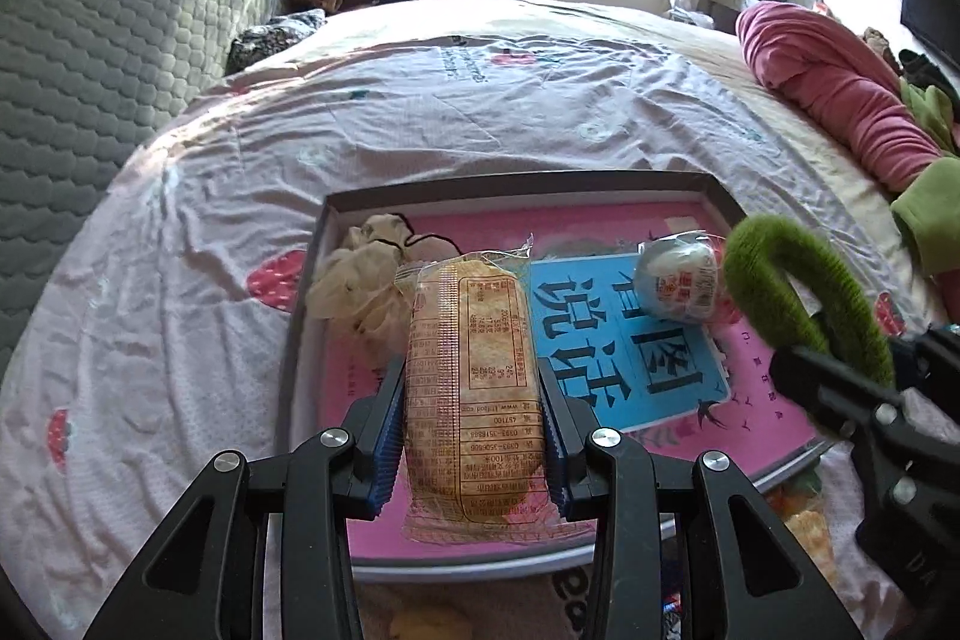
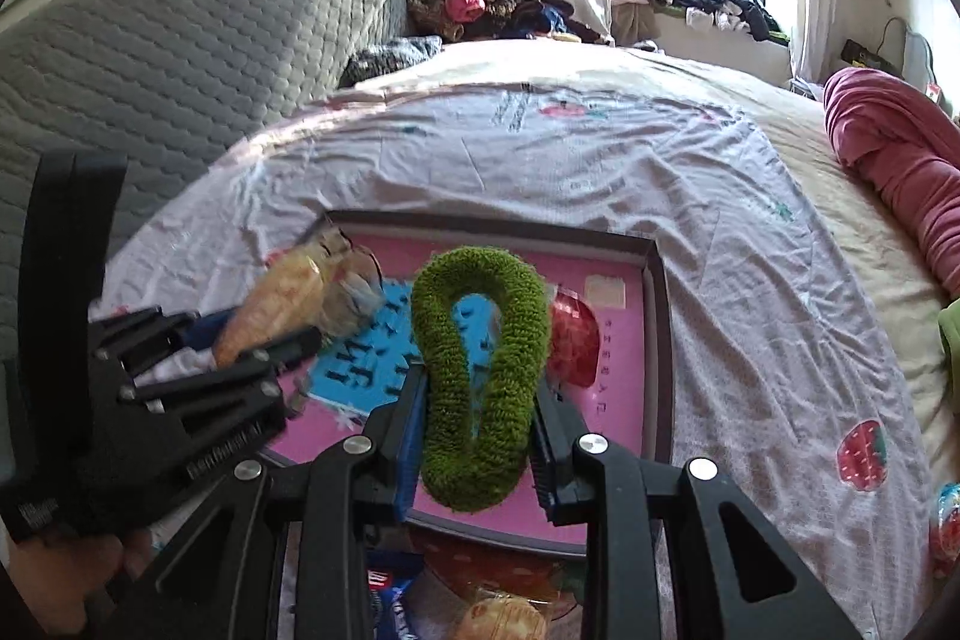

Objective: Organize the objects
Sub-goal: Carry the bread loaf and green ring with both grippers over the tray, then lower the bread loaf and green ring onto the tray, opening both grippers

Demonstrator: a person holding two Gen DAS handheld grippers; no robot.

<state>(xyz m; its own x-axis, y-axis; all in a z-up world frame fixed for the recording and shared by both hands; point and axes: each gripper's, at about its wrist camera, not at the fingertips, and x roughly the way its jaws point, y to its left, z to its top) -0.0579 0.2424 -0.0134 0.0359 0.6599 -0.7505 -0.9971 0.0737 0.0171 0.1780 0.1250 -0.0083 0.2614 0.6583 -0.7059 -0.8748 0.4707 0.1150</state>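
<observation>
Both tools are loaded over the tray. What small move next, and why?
Probably lower the left tool and release the cracker packet onto the tray. It hangs over bare pink floor between the cream scrunchie and the round snack. The right tool can hold the green scrunchie meanwhile.

Lower center of the left wrist view: my left gripper [image 1: 471,394] is filled by a wrapped snack pack [image 1: 468,388] above the tray [image 1: 516,187]. A cream cloth bundle [image 1: 360,280] crowds the tray's upper left corner; a small round packet [image 1: 681,283] blocks its upper right. Between them pink tray floor lies bare. At right, my other gripper [image 2: 480,436] and its green fuzzy loop [image 1: 804,280] close that side, possibly overhanging the rim. Wrinkled bedsheet [image 1: 480,100] beyond stays open.
</observation>
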